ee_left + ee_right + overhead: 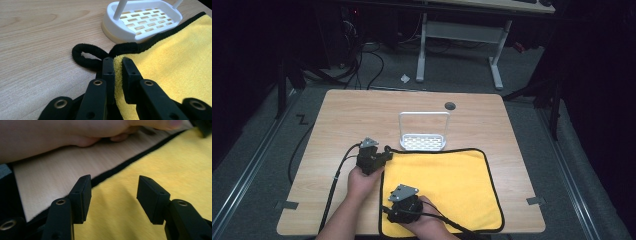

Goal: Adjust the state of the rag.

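Yellow cloth (447, 190), black-edged: flat on table (362, 115), near right. White slotted rack (423, 141): holds nothing, touching cloth's far edge. Left hand-held gripper (117, 63): clamped on cloth's corner. Right hand-held gripper (113, 195): jaws apart over cloth.

A light wooden table (362, 115) with a pale grain top is seen, square-cornered, standing on grey carpeted floor (452, 75). A yellow microfibre cloth with black piping (452, 185) is spread flat over the table's five o'clock quarter, its hanging loop (86, 56) lying on the wood at the cloth's ten o'clock corner. A white slotted plastic soap dish with a tall hoop handle (423, 141) is set just at the cloth's twelve o'clock edge, touching the piping. A small dark round grommet (450, 105) is noted toward twelve o'clock.
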Demonstrator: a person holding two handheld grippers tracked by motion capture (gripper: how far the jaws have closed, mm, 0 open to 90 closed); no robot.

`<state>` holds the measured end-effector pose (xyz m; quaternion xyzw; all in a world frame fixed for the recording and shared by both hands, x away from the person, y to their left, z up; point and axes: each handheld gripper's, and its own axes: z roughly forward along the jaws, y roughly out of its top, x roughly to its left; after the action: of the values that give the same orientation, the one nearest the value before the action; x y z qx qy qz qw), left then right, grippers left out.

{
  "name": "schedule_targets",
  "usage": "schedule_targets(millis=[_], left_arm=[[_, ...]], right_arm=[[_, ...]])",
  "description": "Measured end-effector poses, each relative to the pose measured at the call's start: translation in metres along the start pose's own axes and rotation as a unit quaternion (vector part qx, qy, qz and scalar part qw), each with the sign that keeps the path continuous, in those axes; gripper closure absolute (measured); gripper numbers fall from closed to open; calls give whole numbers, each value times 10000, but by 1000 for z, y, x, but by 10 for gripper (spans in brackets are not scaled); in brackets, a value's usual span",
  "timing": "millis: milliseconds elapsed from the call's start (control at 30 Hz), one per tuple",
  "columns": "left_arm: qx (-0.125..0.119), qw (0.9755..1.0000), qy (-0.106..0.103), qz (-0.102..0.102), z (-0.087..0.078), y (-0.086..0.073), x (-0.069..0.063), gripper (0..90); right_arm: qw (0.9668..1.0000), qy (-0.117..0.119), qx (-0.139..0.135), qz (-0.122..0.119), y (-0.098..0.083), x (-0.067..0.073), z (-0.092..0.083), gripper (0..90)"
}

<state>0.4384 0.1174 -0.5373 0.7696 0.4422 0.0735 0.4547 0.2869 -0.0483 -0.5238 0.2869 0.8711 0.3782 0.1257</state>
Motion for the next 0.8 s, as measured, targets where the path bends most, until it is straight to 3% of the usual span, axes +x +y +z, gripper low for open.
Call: schedule_targets(millis=[300,567,700,800], left_arm=[[8,10000,-9,-13,0,0,0,816],[23,10000,-25,-48,0,0,1,815],[19,10000,-32,-56,0,0,1,814],[24,10000,-39,-68,0,0,1,815]], right_arm=[[9996,255,97,-45,2,17,11,437],[9991,339,188,-152,-1,20,7,408],[9992,295,196,-204,-2,20,7,442],[9992,189,181,-299,-3,20,6,531]])
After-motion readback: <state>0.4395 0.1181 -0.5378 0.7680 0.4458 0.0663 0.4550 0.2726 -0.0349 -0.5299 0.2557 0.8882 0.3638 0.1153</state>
